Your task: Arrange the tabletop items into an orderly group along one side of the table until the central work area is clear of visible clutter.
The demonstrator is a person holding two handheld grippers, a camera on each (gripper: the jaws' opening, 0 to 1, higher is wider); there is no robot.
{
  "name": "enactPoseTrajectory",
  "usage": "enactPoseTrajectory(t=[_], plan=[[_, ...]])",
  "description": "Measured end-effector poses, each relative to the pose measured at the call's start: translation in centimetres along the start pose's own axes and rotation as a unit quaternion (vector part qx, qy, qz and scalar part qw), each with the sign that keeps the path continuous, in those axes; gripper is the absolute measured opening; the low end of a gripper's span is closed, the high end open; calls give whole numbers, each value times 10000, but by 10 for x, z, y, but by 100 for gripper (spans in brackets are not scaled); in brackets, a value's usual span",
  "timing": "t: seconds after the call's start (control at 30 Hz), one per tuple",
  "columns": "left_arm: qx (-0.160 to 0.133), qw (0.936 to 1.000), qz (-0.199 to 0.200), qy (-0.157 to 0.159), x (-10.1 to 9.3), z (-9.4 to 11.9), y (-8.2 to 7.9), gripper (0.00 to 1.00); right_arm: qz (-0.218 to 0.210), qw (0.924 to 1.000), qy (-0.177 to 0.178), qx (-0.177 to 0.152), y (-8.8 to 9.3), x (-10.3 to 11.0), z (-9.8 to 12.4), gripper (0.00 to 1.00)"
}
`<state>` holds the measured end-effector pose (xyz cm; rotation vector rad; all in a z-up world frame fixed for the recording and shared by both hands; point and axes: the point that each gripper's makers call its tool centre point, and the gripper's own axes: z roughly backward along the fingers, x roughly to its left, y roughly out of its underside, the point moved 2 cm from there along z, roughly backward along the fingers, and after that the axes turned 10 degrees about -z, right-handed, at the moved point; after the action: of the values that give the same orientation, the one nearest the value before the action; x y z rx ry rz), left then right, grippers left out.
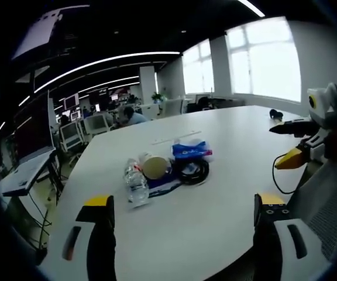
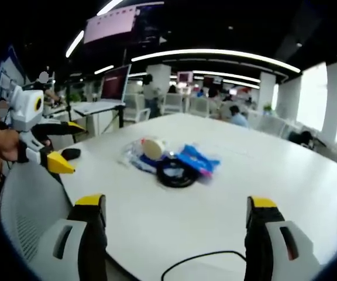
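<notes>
One bottle (image 1: 136, 182) lying, cap toward camera

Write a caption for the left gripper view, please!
Open left gripper faces a bottle, cup, blue pack and black ring on a white table.

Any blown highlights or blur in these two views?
Left gripper view: windows blown out to white, ceiling dark, strong fisheye bending of the table edge; plastic bottle soft. Right gripper view: window clipped at right, ceiling light strips glare, pile around the black cable coil slightly blurred.
</notes>
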<state>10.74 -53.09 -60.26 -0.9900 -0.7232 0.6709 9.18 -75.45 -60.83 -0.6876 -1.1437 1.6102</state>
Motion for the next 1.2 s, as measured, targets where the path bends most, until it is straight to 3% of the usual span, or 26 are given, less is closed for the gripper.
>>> enactPoseTrajectory(t=[0.2,0.37,0.6,0.8,1.1,1.2], plan=[[23,10000,52,-47,2,0,1,99,-127,9999,11,97,3,-2,-3,100],[12,9993,318,-170,10,0,4,99,-277,9995,0,168,6,-3,-4,100],[67,9994,336,-100,8,-7,6,99,-490,9984,15,277,10,-7,-6,100],[52,9978,642,-158,16,-13,9,99,-661,9971,-15,371,13,-7,-10,100],[185,9971,727,-95,17,-24,14,99,-846,9950,-28,527,20,-10,-15,100],[280,9975,641,-69,19,-30,17,99,-1168,9917,-67,526,21,-11,-16,100]])
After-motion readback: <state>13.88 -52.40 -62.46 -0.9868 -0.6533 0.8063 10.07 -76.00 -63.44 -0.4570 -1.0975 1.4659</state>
